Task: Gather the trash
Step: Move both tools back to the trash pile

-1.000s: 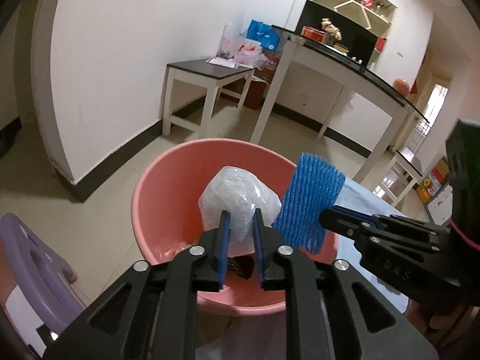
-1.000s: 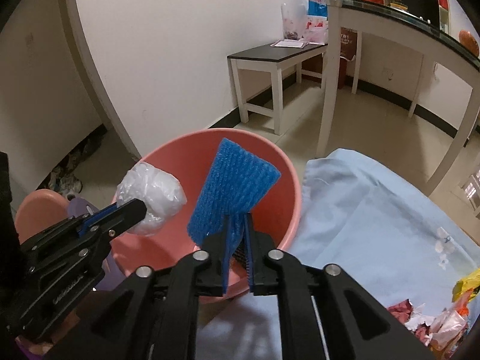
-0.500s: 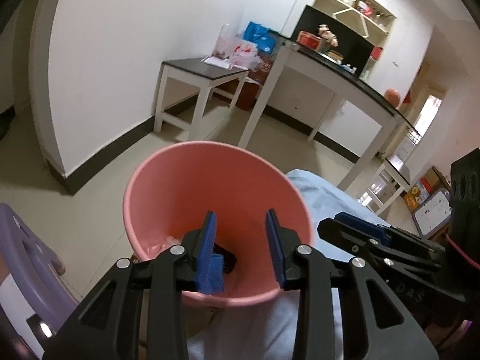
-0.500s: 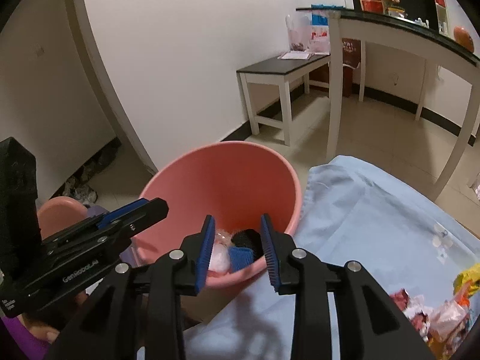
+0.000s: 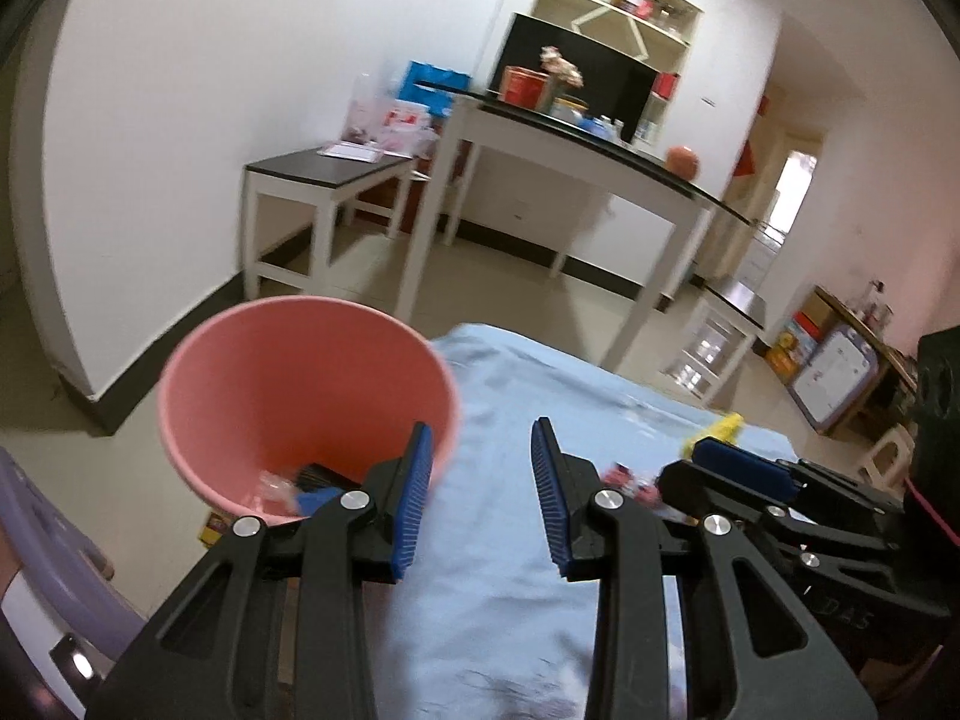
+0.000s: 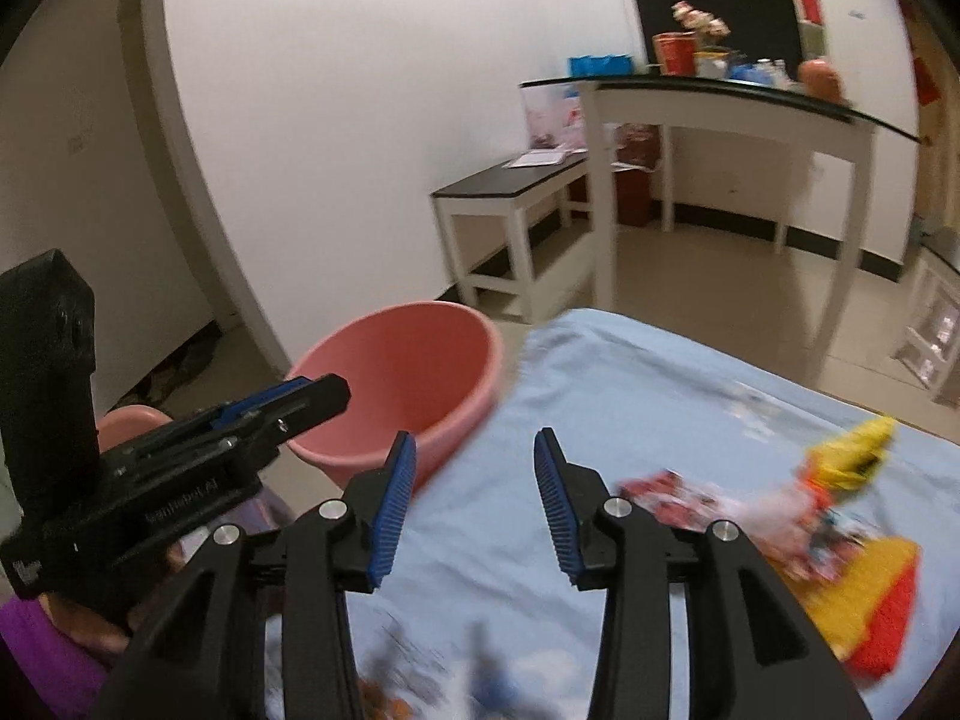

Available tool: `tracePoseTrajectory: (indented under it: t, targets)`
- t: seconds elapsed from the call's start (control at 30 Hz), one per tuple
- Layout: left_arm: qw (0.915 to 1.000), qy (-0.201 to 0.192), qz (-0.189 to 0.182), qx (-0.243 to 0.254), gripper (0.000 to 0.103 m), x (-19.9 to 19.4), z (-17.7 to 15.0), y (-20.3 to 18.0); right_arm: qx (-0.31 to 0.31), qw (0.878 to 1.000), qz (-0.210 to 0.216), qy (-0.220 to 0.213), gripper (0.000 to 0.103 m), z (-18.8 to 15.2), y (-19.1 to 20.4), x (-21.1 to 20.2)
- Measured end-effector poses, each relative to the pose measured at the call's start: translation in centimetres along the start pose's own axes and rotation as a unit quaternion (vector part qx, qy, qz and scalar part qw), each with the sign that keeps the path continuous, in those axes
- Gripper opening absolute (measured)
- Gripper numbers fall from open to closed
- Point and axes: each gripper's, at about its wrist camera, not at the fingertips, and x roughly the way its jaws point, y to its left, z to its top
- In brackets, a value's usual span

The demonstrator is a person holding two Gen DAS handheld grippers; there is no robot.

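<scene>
The pink bucket (image 5: 300, 372) stands on the floor at the left edge of the light blue cloth (image 5: 540, 372). A blue scrap (image 5: 312, 501) and clear plastic (image 5: 273, 483) lie in its bottom. My left gripper (image 5: 480, 438) is open and empty, just right of the bucket's rim. My right gripper (image 6: 474, 444) hangs over the cloth (image 6: 660, 390) near the bucket (image 6: 408, 360), its jaws opening with nothing between them. A trash pile (image 6: 720, 504) with a yellow wrapper (image 6: 852, 450) and a yellow and red pack (image 6: 870, 594) lies to its right.
A low white side table with a dark top (image 5: 327, 171) and a long glass-topped table (image 5: 576, 138) stand behind the bucket along the wall. A purple stool (image 5: 48, 546) is at the lower left. A hand with a purple sleeve (image 6: 54, 654) holds the left gripper.
The clear plastic wad and the blue foam net left the grippers and dropped into the bucket. Both grippers opened, rose and swung right, off the bucket and over the blue cloth.
</scene>
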Motion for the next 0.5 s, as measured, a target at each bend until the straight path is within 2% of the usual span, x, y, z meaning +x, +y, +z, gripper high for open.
tracePoseTrajectory:
  t: [0.3,0.5]
  targets:
    - [0.9985,0.031,-0.029,0.035,0.034,2.5,-2.1,-5.8,0.069,0.993,-0.096,-0.021,0.041,-3.9,-8.4,-6.4]
    - [0.9958,0.067,-0.039,0.048,0.034,5.1,-3.1,-8.7,0.115,0.984,-0.131,-0.024,0.041,-6.1,-13.1,-8.2]
